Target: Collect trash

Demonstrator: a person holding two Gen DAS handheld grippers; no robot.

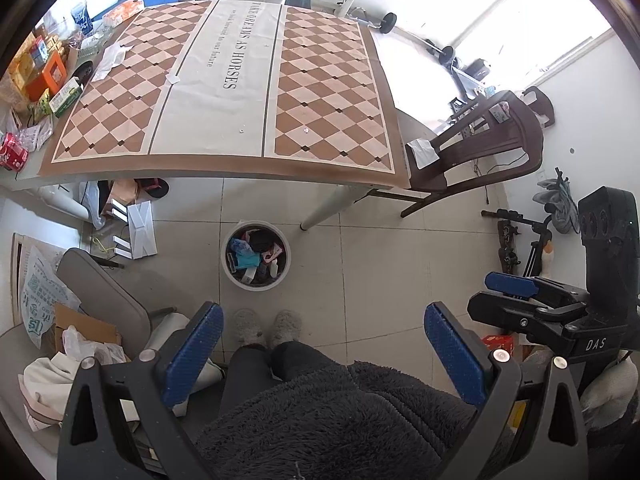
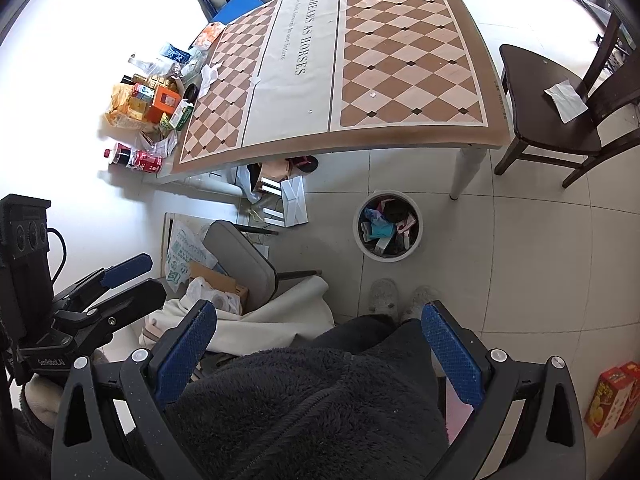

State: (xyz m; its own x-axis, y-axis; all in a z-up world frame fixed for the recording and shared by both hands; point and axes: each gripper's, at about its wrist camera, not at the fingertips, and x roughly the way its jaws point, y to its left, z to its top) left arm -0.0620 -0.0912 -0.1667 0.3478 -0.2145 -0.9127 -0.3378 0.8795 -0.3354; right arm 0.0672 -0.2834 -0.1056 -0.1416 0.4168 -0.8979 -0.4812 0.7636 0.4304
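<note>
left claw (image 1: 324, 354) spread wide, nothing gripped | right claw (image 2: 318, 354) likewise released | trash bin (image 1: 256, 255) sat on floor at 12 o'clock, near desk (image 1: 224, 80) leg | crumpled paper (image 1: 108, 60) lay on desk at 10 o'clock

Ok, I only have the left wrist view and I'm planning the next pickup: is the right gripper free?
Observer: Yes. Its own camera shows the right gripper open, with nothing between the pads.
Operator: Any trash on the floor on that side?
Observer: Possibly. A red-and-orange carton stands on the floor to the person's right. The right gripper mostly hides it from your view.
</note>
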